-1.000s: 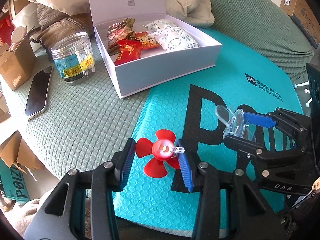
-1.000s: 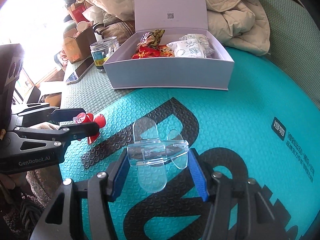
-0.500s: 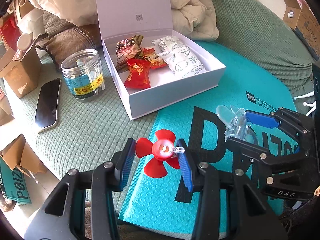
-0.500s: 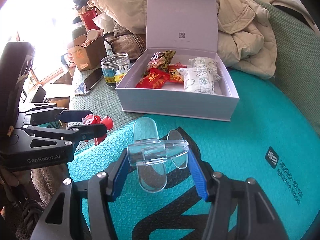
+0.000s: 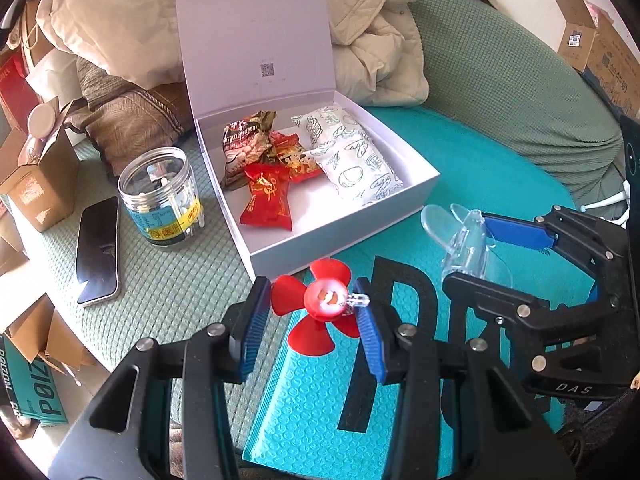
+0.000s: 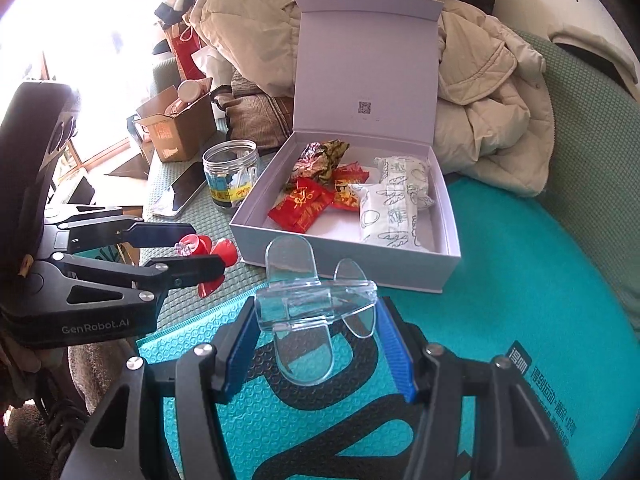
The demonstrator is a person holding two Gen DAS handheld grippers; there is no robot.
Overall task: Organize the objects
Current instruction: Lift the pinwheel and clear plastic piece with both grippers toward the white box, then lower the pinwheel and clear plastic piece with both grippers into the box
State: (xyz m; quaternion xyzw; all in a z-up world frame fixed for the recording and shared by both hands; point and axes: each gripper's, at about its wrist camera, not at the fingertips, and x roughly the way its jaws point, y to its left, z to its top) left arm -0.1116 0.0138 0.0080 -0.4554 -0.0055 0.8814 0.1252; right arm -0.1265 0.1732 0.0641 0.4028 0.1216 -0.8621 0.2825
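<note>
My left gripper point(image 5: 312, 316) is shut on a small red propeller point(image 5: 320, 308) with a clear LED tip, held in the air above the teal bubble mailer point(image 5: 320, 408). My right gripper point(image 6: 316, 332) is shut on a clear plastic propeller piece point(image 6: 304, 308), also lifted off the mailer point(image 6: 520, 280). Beyond both stands the open white box point(image 5: 344, 236) with red candy packets point(image 5: 268, 196) and a white printed pouch point(image 5: 356, 164) inside; the right wrist view shows the same box point(image 6: 344, 264). Each gripper shows in the other's view, the right gripper point(image 5: 480, 248) and the left gripper point(image 6: 192, 248).
Left of the box stand a clear plastic jar point(image 5: 160, 196), a black phone point(image 5: 98, 248) and a small cardboard box point(image 5: 40, 184) on the green textured cover. Beige jackets point(image 5: 376, 40) are piled behind the box lid. Cardboard boxes point(image 5: 600, 44) sit far right.
Both grippers have risen with their propellers still held. The white box now sits lower in both views, and more of its inside shows.
</note>
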